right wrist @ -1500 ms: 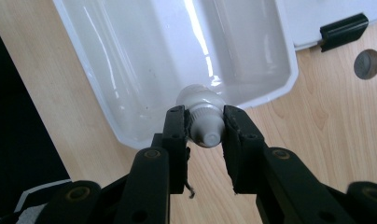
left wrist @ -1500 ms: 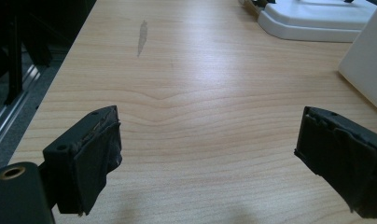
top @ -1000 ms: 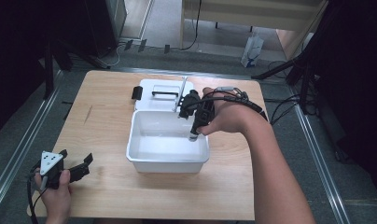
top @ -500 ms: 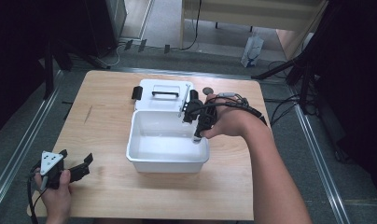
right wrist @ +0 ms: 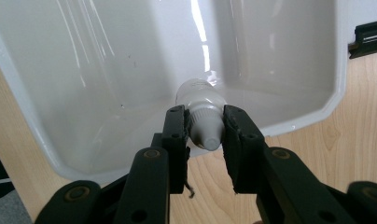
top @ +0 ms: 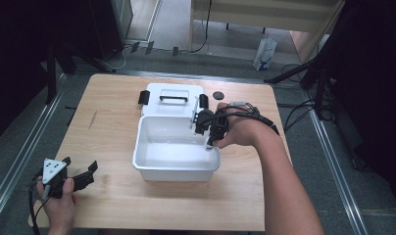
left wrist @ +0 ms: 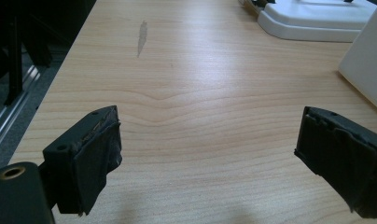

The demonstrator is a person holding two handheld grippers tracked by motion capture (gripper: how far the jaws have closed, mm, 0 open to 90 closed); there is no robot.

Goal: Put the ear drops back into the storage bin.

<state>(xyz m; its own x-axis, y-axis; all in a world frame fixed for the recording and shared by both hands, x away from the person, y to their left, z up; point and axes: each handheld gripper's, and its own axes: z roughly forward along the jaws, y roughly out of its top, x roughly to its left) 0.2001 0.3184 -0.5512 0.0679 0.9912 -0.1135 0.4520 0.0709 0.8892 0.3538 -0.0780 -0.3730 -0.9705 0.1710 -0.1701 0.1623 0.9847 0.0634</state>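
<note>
Right tongs: clamped on the cap end of the small clear plastic bottle.
Bottle axis: pointing down into the white rectangular plastic bin, just inside its right wall.
Left tongs: open, empty, well apart on the wooden desk.

Soft overhead light brightens the worktop; surroundings stay dim. Glare streaks the white tub; nearby tongs blur slightly.

No legible text on anything here.

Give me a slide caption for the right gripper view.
Right gripper shut on a small white bottle, holding it over the open white box on the wooden table.
</note>
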